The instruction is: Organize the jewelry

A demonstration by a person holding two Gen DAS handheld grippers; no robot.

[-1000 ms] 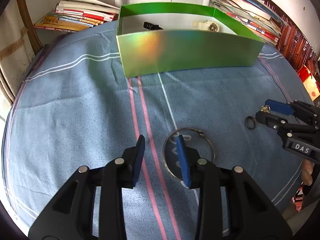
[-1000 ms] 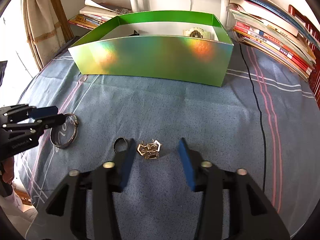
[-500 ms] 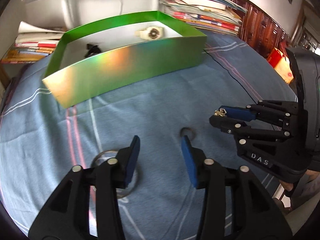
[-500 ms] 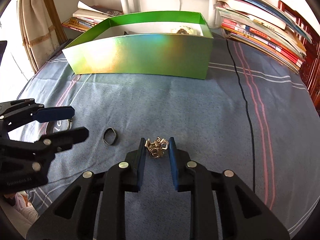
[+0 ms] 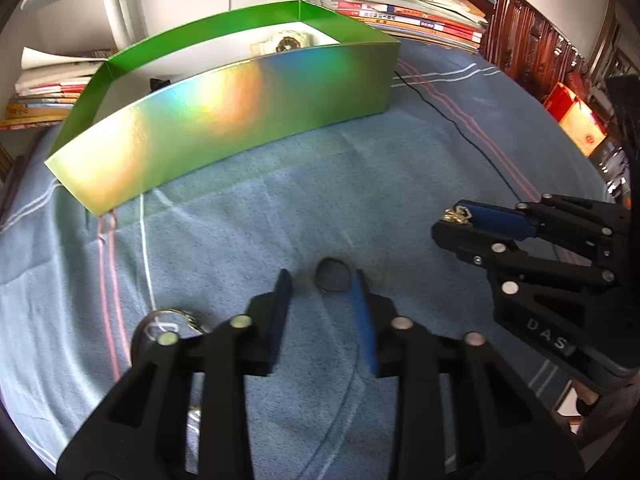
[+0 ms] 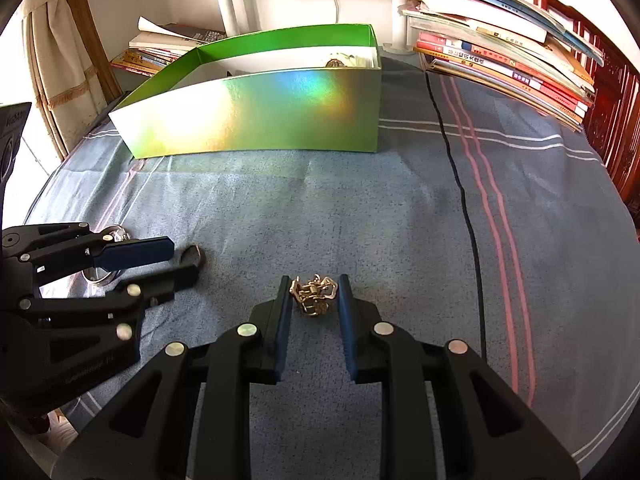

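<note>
Now the left gripper, shifted off the bangle, has just been closing around the dark ring; contact unclear. Right gripper clamps the gold chain, clamped half a second ago too.

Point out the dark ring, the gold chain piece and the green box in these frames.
dark ring (image 5: 332,276), left wrist view, on its upper band between the fingertips.
gold chain piece (image 6: 314,294), right wrist view, middle of the tangle between the pads.
green box (image 6: 260,116), right wrist view, shiny front wall.
</note>
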